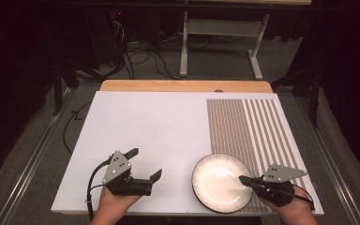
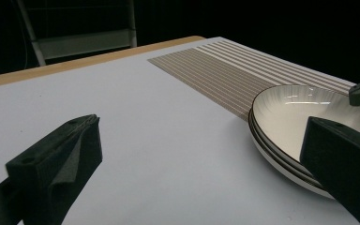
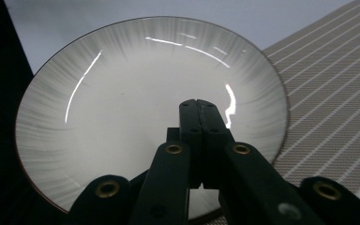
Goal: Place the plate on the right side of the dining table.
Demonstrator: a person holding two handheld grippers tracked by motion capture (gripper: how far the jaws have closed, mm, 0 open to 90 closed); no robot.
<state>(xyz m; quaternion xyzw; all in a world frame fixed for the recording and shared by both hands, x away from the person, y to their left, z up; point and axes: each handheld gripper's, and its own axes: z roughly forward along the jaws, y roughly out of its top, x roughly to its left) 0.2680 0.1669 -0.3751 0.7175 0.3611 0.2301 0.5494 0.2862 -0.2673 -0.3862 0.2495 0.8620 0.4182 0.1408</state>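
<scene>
Table point(image 1: 168, 85): wooden, under a white board point(image 1: 150, 136) w/ a striped mat point(image 1: 248, 126) along its right side. Plate point(image 1: 218, 180): white, dark-rimmed, shallow, lying at the board's near edge, half on the mat's left margin (left gripper view shows doubled rims, so poss. two stacked; can't confirm). Left gripper point(image 1: 145, 166): jaws wide apart, holding nothing, beside the plate's left side, prob. lined up to take that rim. Right gripper point(image 1: 242, 179): jaws pressed together, nothing between them, tip over the plate's right inner slope, likely to steady or nudge it.
</scene>
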